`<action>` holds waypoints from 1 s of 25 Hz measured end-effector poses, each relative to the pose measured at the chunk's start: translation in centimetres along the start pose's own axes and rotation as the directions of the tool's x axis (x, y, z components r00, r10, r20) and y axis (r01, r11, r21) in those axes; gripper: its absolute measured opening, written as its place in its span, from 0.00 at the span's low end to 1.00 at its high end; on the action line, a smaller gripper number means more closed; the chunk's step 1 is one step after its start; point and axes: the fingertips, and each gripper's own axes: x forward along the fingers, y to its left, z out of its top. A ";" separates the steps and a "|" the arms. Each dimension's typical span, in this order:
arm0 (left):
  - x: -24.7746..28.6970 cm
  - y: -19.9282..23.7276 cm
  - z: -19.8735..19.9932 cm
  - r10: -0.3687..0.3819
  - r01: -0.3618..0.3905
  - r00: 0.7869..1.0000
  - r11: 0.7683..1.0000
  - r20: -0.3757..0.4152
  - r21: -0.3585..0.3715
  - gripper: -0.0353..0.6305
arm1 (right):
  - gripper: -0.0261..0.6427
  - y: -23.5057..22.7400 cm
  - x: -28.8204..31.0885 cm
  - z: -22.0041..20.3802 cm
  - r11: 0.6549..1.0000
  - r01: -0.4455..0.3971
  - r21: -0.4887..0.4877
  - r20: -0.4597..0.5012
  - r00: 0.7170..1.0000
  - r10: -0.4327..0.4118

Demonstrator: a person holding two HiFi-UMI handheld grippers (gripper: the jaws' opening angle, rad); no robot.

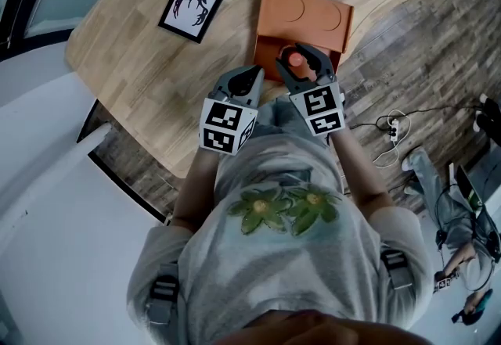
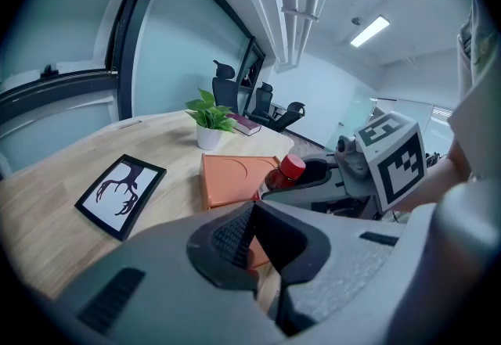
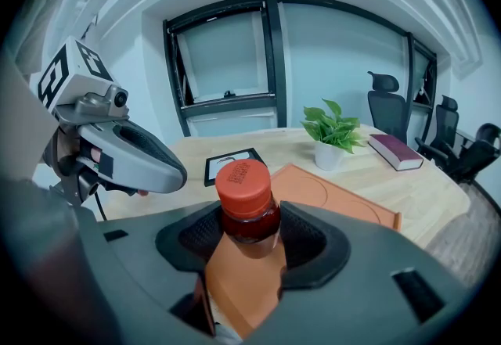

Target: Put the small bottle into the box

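The right gripper (image 1: pixel 301 62) has its jaws closed on the bottle (image 3: pixel 244 203), pads pressed to either side just under the red cap. The bottle stands upright and hangs over the open box (image 1: pixel 270 50), not yet down inside it. The box's lid (image 1: pixel 305 15) lies folded back at 12 o'clock. The left gripper (image 2: pixel 250 232) sits just beside the right one at 9 o'clock, with its jaws brought together on nothing and clear of the box.

The grip looks like the weak point. It is high on the bottle, near the shoulder, so the heavier lower part could swing if the descent is hurried. A swinging base could catch the box wall instead of passing it.

Opening the jaws while the bottle is above the floor of the box would probably let it drop, and it could tip or bounce onto its side.

Nothing steadies the box. It sits near the counter (image 1: pixel 141 54) edge closest to the person, so a knock from the bottle or a jaw might push it toward 6 o'clock and off. The frame (image 1: pixel 194 5) at 10 o'clock is well apart and seems out of harm's way.
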 end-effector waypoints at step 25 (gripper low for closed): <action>0.4 0.4 -0.3 -0.003 0.003 1.000 1.000 -0.018 -0.009 0.06 | 0.37 -0.5 1.6 -1.4 1.000 0.004 0.002 -0.034 0.999 -0.004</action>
